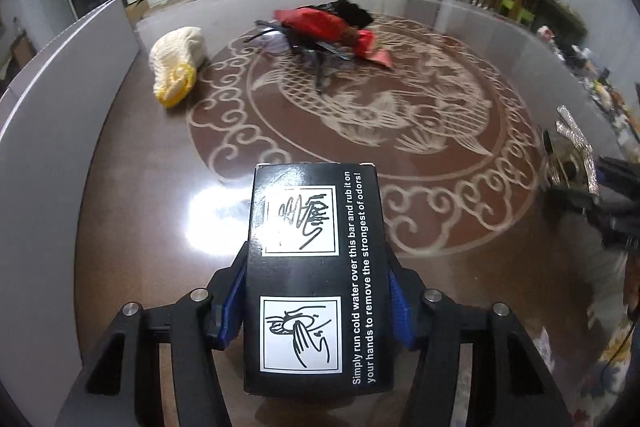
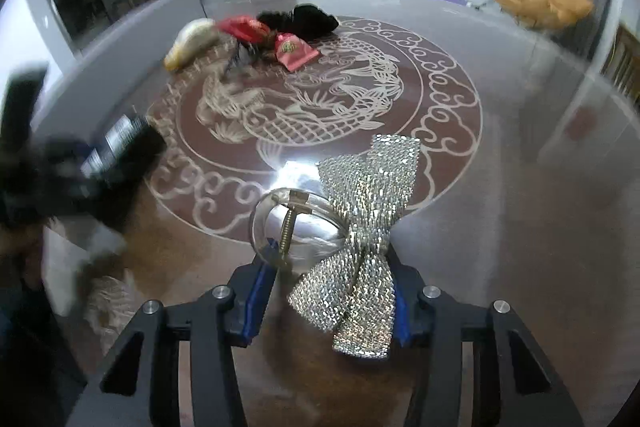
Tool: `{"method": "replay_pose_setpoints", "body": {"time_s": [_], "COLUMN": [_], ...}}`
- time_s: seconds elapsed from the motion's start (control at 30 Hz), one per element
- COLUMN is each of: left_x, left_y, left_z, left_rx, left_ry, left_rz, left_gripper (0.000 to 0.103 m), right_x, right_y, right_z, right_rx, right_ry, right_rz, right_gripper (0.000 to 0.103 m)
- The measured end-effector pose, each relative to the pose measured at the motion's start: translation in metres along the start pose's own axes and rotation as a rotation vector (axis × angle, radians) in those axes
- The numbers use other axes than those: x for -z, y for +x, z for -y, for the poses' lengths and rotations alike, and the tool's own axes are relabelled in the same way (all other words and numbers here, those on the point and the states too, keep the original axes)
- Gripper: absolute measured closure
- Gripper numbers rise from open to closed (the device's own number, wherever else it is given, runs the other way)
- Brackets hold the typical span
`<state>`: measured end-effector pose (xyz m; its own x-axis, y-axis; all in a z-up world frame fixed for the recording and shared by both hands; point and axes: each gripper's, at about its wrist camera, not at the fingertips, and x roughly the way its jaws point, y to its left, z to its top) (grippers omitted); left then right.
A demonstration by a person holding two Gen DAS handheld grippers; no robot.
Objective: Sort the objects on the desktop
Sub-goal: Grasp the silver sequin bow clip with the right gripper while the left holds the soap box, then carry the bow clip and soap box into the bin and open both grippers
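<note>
Far left on the glass table [image 1: 132, 163], a cream and yellow knitted hat [image 1: 178, 65]; beside it, mid-table, a heap of red cloth and black items [image 1: 324, 31]. Left gripper [image 1: 316, 291] clamped on a black soap-bar box [image 1: 316, 275], lifted off the table. Right gripper [image 2: 332, 291] closed on a sequinned bow hair clip [image 2: 360, 247].

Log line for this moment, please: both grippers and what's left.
left gripper: shut on black box | right gripper: shut on sparkly bow clip | remaining: knitted hat, red pile
</note>
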<state>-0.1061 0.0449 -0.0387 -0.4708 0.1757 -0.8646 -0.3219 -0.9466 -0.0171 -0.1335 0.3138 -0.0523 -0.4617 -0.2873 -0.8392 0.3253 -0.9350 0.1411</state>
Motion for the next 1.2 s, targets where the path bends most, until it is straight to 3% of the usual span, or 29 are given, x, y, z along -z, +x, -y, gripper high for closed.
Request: {"method": "replay_pose_setpoints", "body": {"time_s": [0.2, 0.3, 0.43, 0.53, 0.7, 0.8, 0.9, 1.0, 1.07, 1.1, 1.2], "left_x": [0.014, 0.019, 0.018, 0.022, 0.046, 0.069, 0.085, 0.090, 0.089, 0.089, 0.089], "left_y": [-0.043, -0.089, -0.146, -0.180, -0.192, -0.178, -0.160, -0.148, -0.141, -0.142, -0.151], "left_z": [-0.017, -0.042, -0.093, -0.149, -0.256, -0.298, -0.317, -0.326, -0.325, -0.324, -0.316], "left_rx": [0.109, 0.128, 0.089, -0.007, -0.155, -0.222, -0.247, -0.261, -0.309, -0.330, -0.341], "left_ry": [-0.120, -0.178, -0.243, -0.299, -0.446, -0.497, -0.517, -0.527, -0.524, -0.519, -0.520], "left_rz": [0.088, 0.161, 0.249, 0.276, 0.213, 0.141, 0.087, 0.056, 0.031, 0.034, 0.077], "left_gripper": [0.045, 0.045, 0.045, 0.045, 0.045, 0.045, 0.045, 0.043, 0.035, 0.032, 0.030], "right_x": [-0.002, -0.020, -0.057, -0.092, -0.137, -0.152, -0.153, -0.150, -0.148, -0.149, -0.152], "right_y": [-0.035, -0.050, -0.060, -0.061, -0.055, -0.026, 0.016, 0.053, 0.076, 0.083, 0.080], "right_z": [-0.015, -0.041, -0.099, -0.164, -0.279, -0.353, -0.405, -0.435, -0.446, -0.448, -0.439], "right_rx": [0.019, -0.007, -0.092, -0.194, -0.391, -0.473, -0.473, -0.460, -0.456, -0.452, -0.447], "right_ry": [-0.037, -0.089, -0.178, -0.253, -0.347, -0.411, -0.461, -0.480, -0.463, -0.446, -0.391], "right_rz": [0.045, 0.077, 0.123, 0.161, 0.195, 0.135, 0.050, -0.026, -0.080, -0.097, -0.067], "right_gripper": [0.053, 0.053, 0.053, 0.053, 0.053, 0.053, 0.053, 0.051, 0.033, 0.029, 0.024]}}
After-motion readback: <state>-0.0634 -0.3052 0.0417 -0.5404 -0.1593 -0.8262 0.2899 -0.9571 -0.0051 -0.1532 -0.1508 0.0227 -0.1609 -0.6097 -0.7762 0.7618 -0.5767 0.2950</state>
